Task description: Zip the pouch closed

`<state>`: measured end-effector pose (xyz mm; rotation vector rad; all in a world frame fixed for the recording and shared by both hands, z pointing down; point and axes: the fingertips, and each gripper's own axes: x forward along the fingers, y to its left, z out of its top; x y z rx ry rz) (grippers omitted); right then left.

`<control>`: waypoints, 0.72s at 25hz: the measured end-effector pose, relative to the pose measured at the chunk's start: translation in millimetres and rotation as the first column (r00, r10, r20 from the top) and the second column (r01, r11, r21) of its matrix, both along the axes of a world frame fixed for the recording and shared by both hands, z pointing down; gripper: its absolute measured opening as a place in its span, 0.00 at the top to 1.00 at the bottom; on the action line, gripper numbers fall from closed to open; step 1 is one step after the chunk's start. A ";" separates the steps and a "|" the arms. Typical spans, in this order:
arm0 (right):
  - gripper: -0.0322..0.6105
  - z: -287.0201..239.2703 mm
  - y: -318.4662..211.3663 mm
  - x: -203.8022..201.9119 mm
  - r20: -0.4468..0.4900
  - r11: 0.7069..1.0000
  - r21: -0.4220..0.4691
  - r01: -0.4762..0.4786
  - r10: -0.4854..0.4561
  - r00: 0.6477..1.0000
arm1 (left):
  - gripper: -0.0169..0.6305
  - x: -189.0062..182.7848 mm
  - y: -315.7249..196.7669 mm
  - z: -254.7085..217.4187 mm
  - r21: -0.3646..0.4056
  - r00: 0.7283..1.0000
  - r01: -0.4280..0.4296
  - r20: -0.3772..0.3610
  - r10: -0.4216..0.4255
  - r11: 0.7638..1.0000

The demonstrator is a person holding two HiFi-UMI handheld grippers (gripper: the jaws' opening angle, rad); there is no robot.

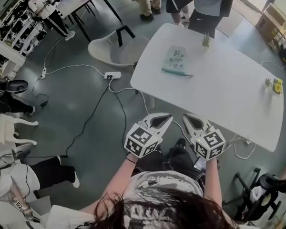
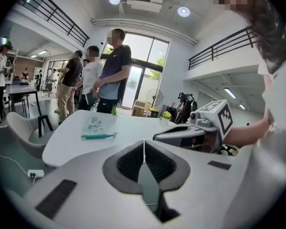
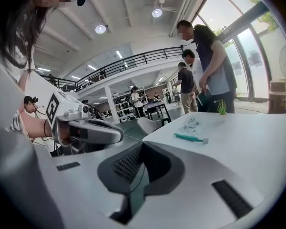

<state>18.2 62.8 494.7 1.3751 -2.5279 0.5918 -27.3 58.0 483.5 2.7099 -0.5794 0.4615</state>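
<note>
Fingers (image 2: 128, 162) of left gripper (image 1: 169, 116) pressed together, nothing between; same on right gripper (image 1: 185, 118). Both held side by side just off the near edge of the white desk (image 1: 229, 99). Farther across it, well apart, lying flat: clear pouch (image 1: 177, 57), teal zip (image 1: 176, 72) along its near edge.

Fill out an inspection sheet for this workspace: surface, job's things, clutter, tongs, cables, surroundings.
Surface: white table, mostly bare.
Job's things: clear pouch with teal zip, flat on the table's far side, untouched.
Clutter: small green plant near the far edge; yellow item at the right edge.
Tongs: left tongs and right tongs both shut, empty, short of the table's near edge.
Cables: power strip on the floor with black and white leads; white cable beside the table's near edge.
Surroundings: white chair at the table's left; people standing beyond the table.
</note>
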 end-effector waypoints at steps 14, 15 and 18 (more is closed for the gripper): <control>0.96 -5.5 19.5 -8.3 -0.009 0.999 -0.003 -0.043 0.043 0.999 | 0.95 -4.8 17.6 -10.5 0.024 0.997 -0.068 -0.027 0.069 0.997; 0.96 -6.0 20.3 -8.2 -0.008 0.999 -0.002 -0.045 0.045 0.999 | 0.95 -4.6 18.6 -11.2 0.025 0.997 -0.071 -0.028 0.071 0.997; 0.96 -5.8 22.6 -8.8 -0.008 0.999 -0.002 -0.049 0.049 0.999 | 0.95 -5.1 21.1 -11.8 0.025 0.997 -0.075 -0.034 0.076 0.997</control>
